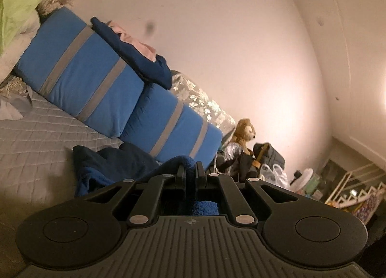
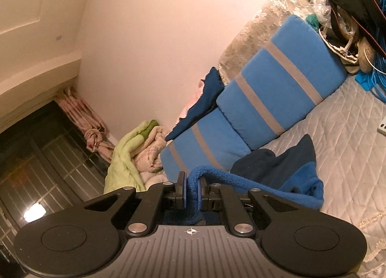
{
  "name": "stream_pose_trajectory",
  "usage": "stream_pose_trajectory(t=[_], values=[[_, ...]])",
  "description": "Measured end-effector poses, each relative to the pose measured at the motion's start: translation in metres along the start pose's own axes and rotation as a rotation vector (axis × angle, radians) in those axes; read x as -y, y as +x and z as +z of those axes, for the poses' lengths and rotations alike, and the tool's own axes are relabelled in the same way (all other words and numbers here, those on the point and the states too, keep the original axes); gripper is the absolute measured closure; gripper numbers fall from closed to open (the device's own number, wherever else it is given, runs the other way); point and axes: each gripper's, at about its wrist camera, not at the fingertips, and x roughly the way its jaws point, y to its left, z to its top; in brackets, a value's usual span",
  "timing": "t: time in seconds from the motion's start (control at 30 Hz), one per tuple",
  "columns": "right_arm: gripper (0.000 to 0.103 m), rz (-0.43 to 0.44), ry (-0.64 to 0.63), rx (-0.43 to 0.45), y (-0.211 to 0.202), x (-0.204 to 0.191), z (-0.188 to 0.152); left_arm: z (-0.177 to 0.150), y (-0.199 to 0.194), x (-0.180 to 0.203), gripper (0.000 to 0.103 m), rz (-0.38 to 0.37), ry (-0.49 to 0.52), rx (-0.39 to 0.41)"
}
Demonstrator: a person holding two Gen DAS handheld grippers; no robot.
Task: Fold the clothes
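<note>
A dark and bright blue fleece garment [image 1: 113,164] lies bunched on the quilted bed [image 1: 33,143] in front of the striped cushions. My left gripper [image 1: 190,169] is shut on an edge of it and holds that edge lifted. In the right wrist view the same garment [image 2: 284,176] trails from my right gripper [image 2: 191,187], which is shut on another fleece edge. Both grippers hold the cloth above the bed.
Two blue cushions with grey stripes [image 1: 91,80] lean against the wall, with a navy cloth [image 1: 135,53] on top. A green blanket pile [image 2: 130,157] lies at the bed's end. A teddy bear [image 1: 243,135], bags and clutter [image 2: 349,12] sit at the other end.
</note>
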Motion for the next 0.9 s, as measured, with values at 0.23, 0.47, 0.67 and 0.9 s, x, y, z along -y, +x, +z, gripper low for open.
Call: stream_pose_trajectory(t=[0.23,0.47,0.67,0.9], values=[[0.093,-0.044,0.044,0.041,0.019,0.014,0.017,0.016,0.015,-0.026,0.093,0.035,-0.078,0.009],[0.093,-0.1,0.085,0.068,0.046,0.035,0.033,0.034,0.048,-0.038,0.093,0.073,-0.09,-0.007],[0.093,-0.143,0.093,0.078,0.073,0.049,0.048,0.053,0.078,-0.039,0.093,0.146,-0.048,-0.01],[0.093,-0.192,0.092,0.086,0.107,0.061,0.069,0.075,0.114,-0.047,0.094,0.197,-0.016,-0.022]])
